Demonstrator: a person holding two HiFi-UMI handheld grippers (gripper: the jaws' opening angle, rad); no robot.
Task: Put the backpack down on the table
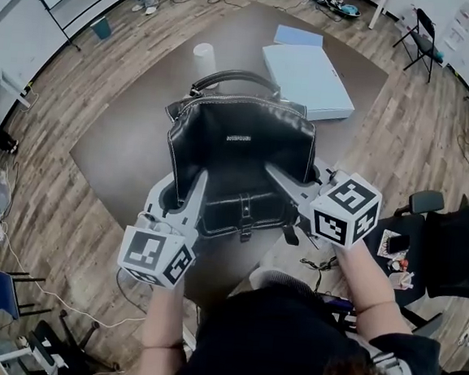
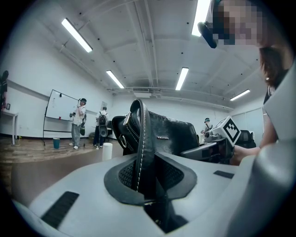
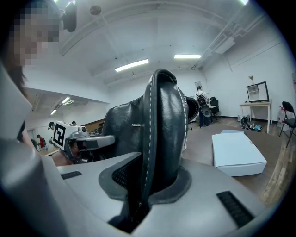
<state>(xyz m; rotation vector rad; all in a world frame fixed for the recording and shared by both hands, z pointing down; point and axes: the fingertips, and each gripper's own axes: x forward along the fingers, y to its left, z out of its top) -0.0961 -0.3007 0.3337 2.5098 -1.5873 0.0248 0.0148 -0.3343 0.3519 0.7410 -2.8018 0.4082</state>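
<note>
A black leather backpack with white stitching and a top handle hangs upright between my two grippers, over the near part of the brown table. My left gripper is shut on the left shoulder strap, which runs straight up between its pads. The right shoulder strap sits in the same way in my right gripper, which is shut on it. Each gripper view shows the bag's body and the other gripper beyond it. The bag's underside is hidden, so I cannot tell whether it touches the table.
On the table's far side lie a flat white box, a thin blue item and a white cylinder. A dark office chair stands at the right. Several people stand by a whiteboard far off.
</note>
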